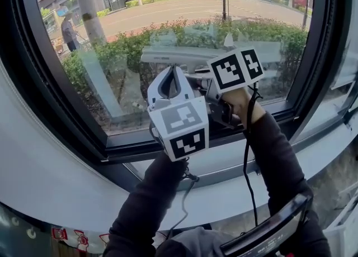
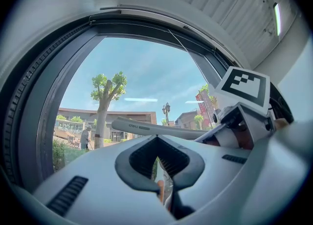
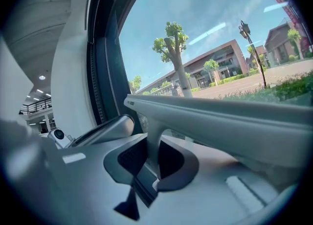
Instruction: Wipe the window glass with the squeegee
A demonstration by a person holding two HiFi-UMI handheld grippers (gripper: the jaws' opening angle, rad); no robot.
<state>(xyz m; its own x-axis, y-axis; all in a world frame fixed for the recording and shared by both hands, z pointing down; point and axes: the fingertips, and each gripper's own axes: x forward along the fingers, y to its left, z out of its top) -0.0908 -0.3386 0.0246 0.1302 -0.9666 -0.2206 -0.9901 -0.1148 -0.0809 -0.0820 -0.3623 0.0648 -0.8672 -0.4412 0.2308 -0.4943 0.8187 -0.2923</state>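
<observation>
One pale grey plastic squeegee (image 3: 220,121), stem pinched between the right gripper (image 3: 151,156) jaws, blade crosswise near the one clear window glass (image 1: 168,15). Left gripper (image 2: 157,153) just beside, jaws pressed together, empty. Two grippers.

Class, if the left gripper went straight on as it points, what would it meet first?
Likely the squeegee lying across just ahead of the left gripper; if it slips under, the glass. Depth is unclear.
</observation>
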